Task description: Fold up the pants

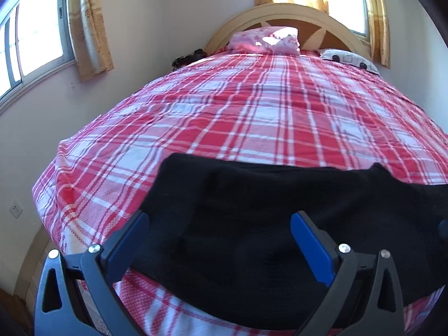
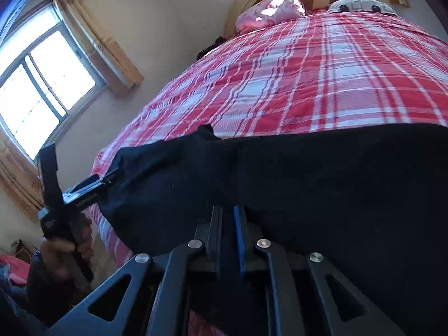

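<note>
Black pants [image 1: 252, 218] lie across the near end of a bed with a red and white plaid cover [image 1: 238, 112]. My left gripper [image 1: 221, 224] is open, its blue-padded fingers [image 1: 310, 246] spread wide over the pants' left part. In the right wrist view the pants [image 2: 308, 173] fill the lower half. My right gripper [image 2: 229, 218] is shut on the near edge of the black cloth. The left gripper's body [image 2: 70, 193] and the hand holding it show at the left of that view, next to the pants' left end.
A pink pillow [image 1: 266, 40] and a white patterned pillow [image 1: 350, 58] lie at the wooden headboard [image 1: 280, 14]. Windows with yellow curtains [image 1: 89, 28] are on the left wall. The bed's left edge drops to the floor [image 1: 16, 308].
</note>
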{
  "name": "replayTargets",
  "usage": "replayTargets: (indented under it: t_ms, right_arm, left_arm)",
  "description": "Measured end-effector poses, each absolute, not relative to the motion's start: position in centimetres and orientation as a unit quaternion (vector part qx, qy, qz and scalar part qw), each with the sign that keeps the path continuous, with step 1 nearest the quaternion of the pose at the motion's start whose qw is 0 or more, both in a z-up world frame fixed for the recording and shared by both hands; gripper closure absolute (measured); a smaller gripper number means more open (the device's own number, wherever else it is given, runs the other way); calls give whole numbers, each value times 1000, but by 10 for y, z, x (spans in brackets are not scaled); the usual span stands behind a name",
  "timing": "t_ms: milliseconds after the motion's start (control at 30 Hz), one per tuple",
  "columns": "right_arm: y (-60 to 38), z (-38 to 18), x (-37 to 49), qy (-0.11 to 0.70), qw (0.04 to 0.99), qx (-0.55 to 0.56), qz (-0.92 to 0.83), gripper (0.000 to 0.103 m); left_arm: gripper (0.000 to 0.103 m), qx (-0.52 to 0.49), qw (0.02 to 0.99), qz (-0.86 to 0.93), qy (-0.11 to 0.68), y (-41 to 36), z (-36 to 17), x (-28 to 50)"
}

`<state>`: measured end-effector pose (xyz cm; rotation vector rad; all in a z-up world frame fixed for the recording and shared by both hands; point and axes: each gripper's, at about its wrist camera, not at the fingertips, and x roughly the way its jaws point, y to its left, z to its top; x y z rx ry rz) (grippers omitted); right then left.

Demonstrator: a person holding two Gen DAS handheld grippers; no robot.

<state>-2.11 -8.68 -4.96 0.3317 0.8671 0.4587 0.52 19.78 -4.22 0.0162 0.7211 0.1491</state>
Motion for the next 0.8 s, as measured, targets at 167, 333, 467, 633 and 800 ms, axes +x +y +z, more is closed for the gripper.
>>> replayTargets:
  t_ms: [167,333,467,633,800]
  right_arm:
    - [-195,5,-75,283,915,249,143,65]
    - [-336,27,-153,164,933,312,-75,23]
    - [-420,16,-206,180,890,335,-253,31]
    - [-460,-5,-231,237,874,300,-300,39]
    - [-464,-14,-226,274,875,271,-293,41]
  left_arm:
    - [0,7,942,44,334,170,-25,-3]
    - [0,21,938,22,346,141,-24,-3]
    - [0,14,933,2,360,121,-25,-1]
    - [0,31,931,-11,364,93,-23,-3]
    - [0,70,931,-17,358,73,-21,-12]
